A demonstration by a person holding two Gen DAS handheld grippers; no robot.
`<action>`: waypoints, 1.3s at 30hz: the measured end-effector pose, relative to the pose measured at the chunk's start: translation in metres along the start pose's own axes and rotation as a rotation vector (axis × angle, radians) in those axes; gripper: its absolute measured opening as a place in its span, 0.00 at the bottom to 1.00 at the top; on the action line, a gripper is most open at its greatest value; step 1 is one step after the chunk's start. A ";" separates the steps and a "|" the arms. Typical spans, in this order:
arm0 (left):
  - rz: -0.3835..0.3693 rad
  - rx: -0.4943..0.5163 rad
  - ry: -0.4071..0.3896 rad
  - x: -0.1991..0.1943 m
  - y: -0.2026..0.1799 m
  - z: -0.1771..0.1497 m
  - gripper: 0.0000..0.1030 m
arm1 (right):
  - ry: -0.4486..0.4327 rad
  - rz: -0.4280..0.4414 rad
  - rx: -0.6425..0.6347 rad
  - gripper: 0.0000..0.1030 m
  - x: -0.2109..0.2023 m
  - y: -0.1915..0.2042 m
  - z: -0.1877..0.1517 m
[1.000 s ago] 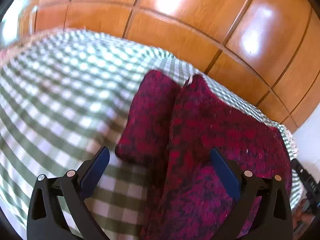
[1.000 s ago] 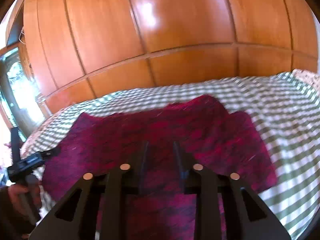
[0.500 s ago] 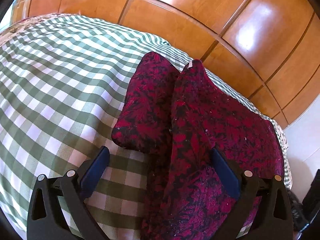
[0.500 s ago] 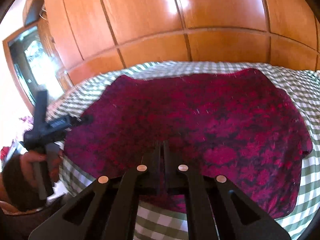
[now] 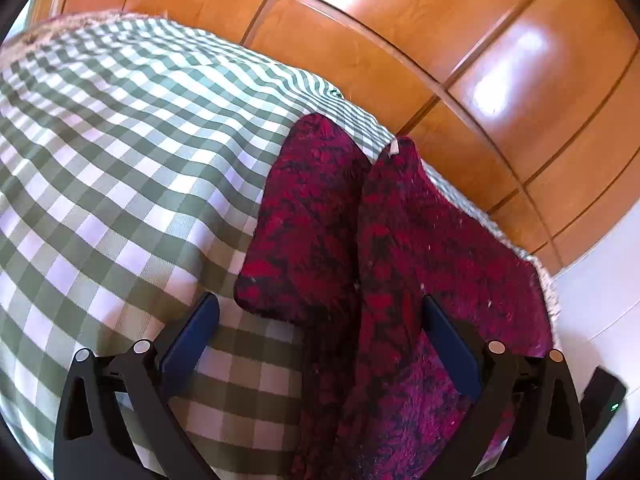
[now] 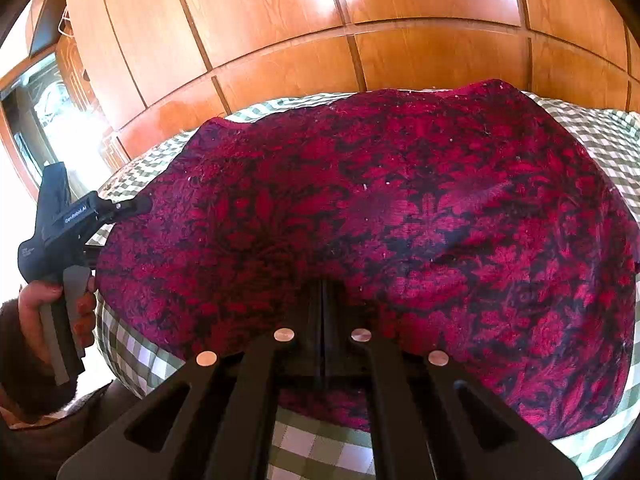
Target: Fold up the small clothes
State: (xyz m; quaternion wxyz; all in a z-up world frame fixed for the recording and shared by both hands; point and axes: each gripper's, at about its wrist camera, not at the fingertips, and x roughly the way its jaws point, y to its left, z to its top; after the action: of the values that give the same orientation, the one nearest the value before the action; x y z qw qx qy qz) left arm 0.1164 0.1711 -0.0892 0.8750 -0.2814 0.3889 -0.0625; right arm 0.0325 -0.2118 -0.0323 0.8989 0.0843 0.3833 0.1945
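A dark red and black patterned garment [image 6: 400, 208] lies spread on a bed with a green-and-white checked cover [image 5: 120, 160]. In the left wrist view the garment [image 5: 420, 260] shows a sleeve [image 5: 308, 220] folded alongside its body. My left gripper [image 5: 320, 336] is open, its blue-padded fingers [image 5: 192, 336] straddling the sleeve's near end just above the bed. My right gripper [image 6: 323, 300] is shut on the garment's near edge, which bunches around its tips. The left gripper also shows in the right wrist view [image 6: 132, 206] at the garment's left edge.
A glossy wooden panelled wall [image 6: 320, 20] stands behind the bed. The checked cover [image 6: 600, 132] extends right of the garment. A window or mirror [image 6: 52, 120] is at far left. A hand [image 6: 52, 312] holds the left gripper's handle.
My right gripper closed fully on the garment's near edge and moved in closer. My left gripper stayed open over the sleeve end, its view shifting slightly.
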 end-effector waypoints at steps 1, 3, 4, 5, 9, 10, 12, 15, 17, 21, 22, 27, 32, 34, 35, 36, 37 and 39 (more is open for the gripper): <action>-0.009 -0.011 0.001 -0.001 0.003 0.002 0.96 | 0.001 0.006 0.009 0.00 -0.001 0.000 -0.001; -0.009 -0.023 0.001 0.000 0.007 0.007 0.96 | 0.003 0.015 0.022 0.00 -0.002 -0.003 -0.002; -0.013 -0.025 0.008 0.002 0.008 0.009 0.96 | 0.004 0.021 0.031 0.00 -0.002 -0.004 -0.002; -0.015 -0.019 0.020 0.004 0.008 0.010 0.96 | 0.004 0.024 0.037 0.00 -0.003 -0.006 -0.001; -0.060 0.039 0.065 0.013 -0.001 0.015 0.96 | 0.005 0.035 0.052 0.00 -0.002 -0.007 0.000; -0.082 0.040 0.070 0.015 -0.001 0.016 0.96 | 0.005 0.037 0.055 0.00 -0.003 -0.008 0.000; -0.073 0.077 0.089 0.022 -0.006 0.016 0.85 | 0.005 0.039 0.058 0.00 -0.004 -0.009 0.000; -0.033 0.137 0.105 0.025 -0.014 0.017 0.67 | 0.006 0.041 0.055 0.00 -0.005 -0.011 0.001; -0.039 0.124 0.112 0.021 -0.015 0.019 0.50 | 0.007 0.043 0.057 0.00 -0.005 -0.011 0.001; -0.076 0.119 0.072 -0.002 -0.029 0.024 0.40 | 0.012 0.052 0.074 0.00 -0.005 -0.013 0.001; -0.075 0.131 0.055 -0.007 -0.035 0.024 0.39 | 0.014 0.054 0.078 0.00 -0.005 -0.014 0.001; -0.095 0.169 -0.014 -0.028 -0.064 0.027 0.37 | 0.019 0.092 0.113 0.02 -0.010 -0.020 0.006; -0.176 0.226 -0.076 -0.054 -0.102 0.032 0.36 | -0.119 0.206 0.176 0.29 -0.040 -0.031 0.017; -0.215 0.256 -0.098 -0.066 -0.116 0.029 0.35 | -0.166 0.172 0.124 0.29 -0.050 -0.031 0.028; -0.229 0.268 -0.106 -0.069 -0.123 0.029 0.35 | -0.169 0.150 0.106 0.27 -0.049 -0.032 0.032; -0.243 0.279 -0.112 -0.072 -0.130 0.028 0.34 | -0.163 0.119 0.091 0.25 -0.045 -0.035 0.039; -0.263 0.288 -0.118 -0.074 -0.140 0.027 0.34 | -0.152 0.101 0.098 0.21 -0.041 -0.038 0.042; -0.296 0.297 -0.120 -0.077 -0.153 0.025 0.32 | -0.097 0.102 0.149 0.15 -0.025 -0.048 0.047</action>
State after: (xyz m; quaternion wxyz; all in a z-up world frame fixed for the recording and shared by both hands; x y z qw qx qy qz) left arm 0.0983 0.0797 0.0565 0.9097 -0.2067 0.2771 -0.2302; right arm 0.0650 -0.2662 0.0019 0.8967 0.1798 0.3479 0.2065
